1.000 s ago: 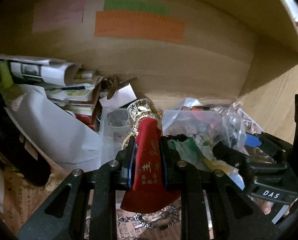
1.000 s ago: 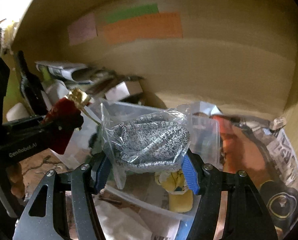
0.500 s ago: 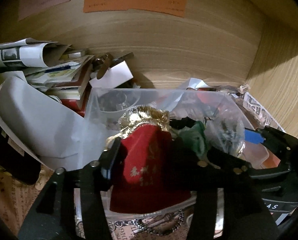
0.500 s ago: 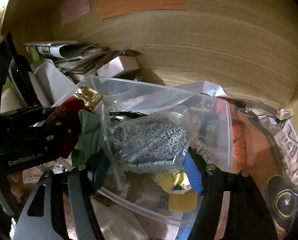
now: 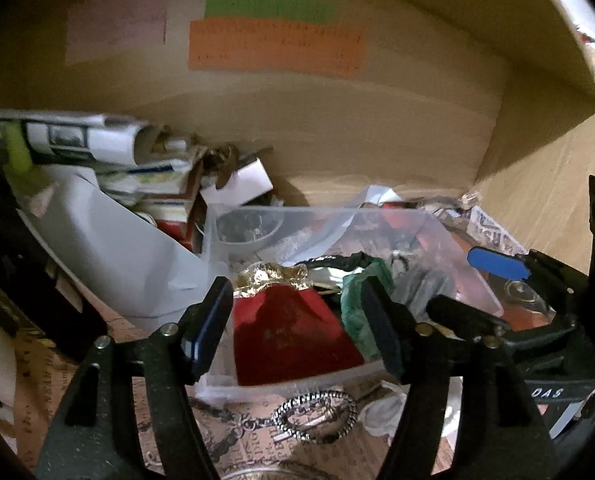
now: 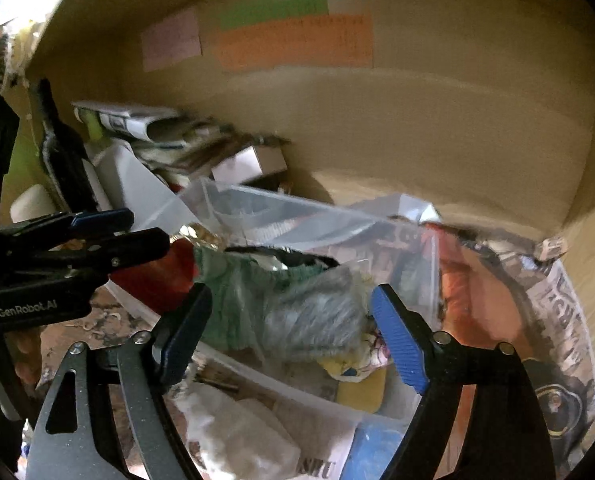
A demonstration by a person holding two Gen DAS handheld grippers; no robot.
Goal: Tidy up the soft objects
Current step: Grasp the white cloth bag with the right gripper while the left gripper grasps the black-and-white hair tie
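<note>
A clear plastic bin (image 5: 257, 216) stands on the shelf floor. In it lie a red velvet pouch (image 5: 289, 336) with a gold top and a green cloth (image 5: 361, 300). My left gripper (image 5: 297, 324) is open, its jaws wide on either side of the pouch without touching it. In the right wrist view the bin (image 6: 297, 208) holds the bagged grey knit item (image 6: 317, 316), the green cloth (image 6: 233, 292) and the red pouch (image 6: 157, 276). My right gripper (image 6: 289, 328) is open, jaws spread on either side of the grey item.
Rolled newspapers and books (image 5: 97, 148) pile at the back left, with a white box (image 5: 241, 184). A metal chain ring (image 5: 317, 412) lies in front of the bin. Cardboard walls with orange, green and pink notes (image 5: 273, 48) close the back. An orange packet (image 6: 477, 304) lies right.
Both grippers have opened. The left let the red pouch drop into the bin; the right released the bagged grey knit item into the bin. Both have pulled back slightly.
</note>
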